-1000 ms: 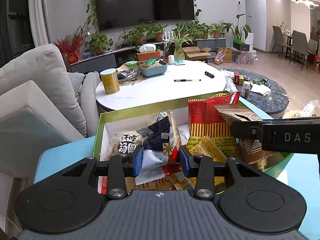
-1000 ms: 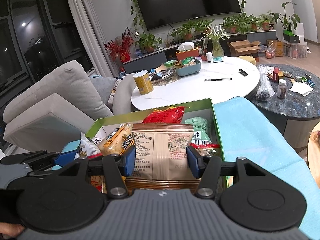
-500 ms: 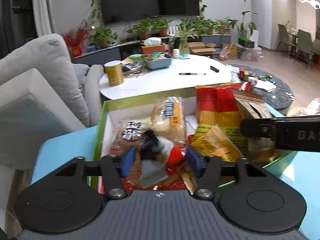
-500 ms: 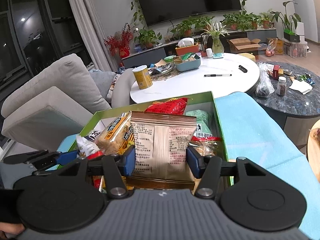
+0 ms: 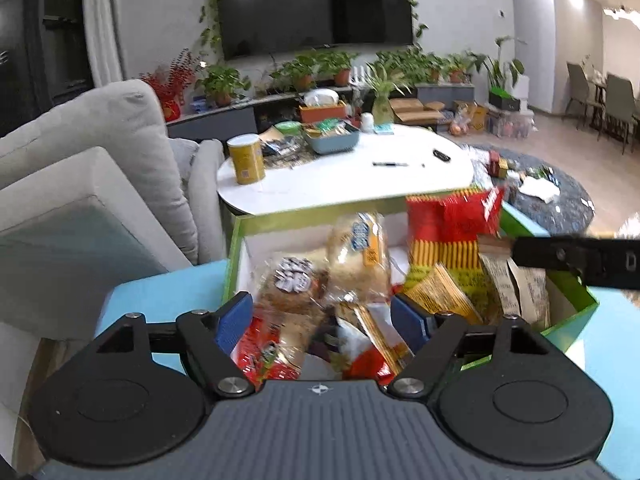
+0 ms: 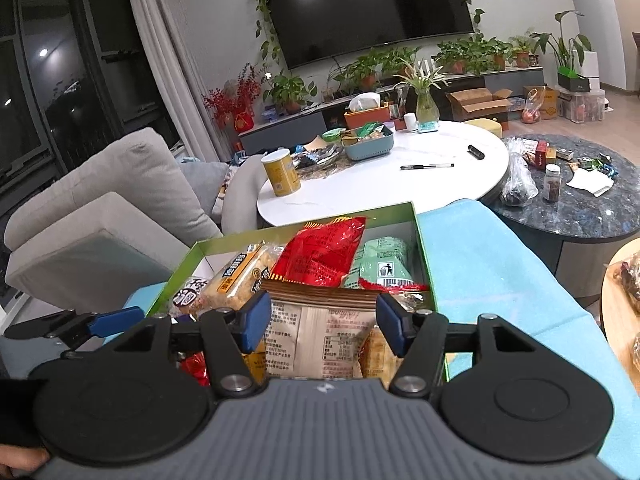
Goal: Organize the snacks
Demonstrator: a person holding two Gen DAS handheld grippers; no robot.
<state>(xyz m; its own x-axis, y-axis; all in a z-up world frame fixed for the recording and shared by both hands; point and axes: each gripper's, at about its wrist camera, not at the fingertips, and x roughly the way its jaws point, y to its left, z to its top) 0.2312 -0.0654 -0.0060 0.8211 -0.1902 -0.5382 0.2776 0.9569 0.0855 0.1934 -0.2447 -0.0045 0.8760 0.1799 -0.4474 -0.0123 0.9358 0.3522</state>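
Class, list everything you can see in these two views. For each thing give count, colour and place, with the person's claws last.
snack box: one, green, on the blue cover
red packet: one, red, back of box
green packet: one, pale green, box's back right
cracker packet: one, clear with yellow label, box's left
tin: one, yellow, white table
pen: one, black, white table
basket: one, blue, white table
sofa: one, grey, left
television: one, black, wall
left claw: one, black with blue pads, jaws just been opening, loose packets between, none gripped
right claw: one, black with blue pads, shut on brown packet
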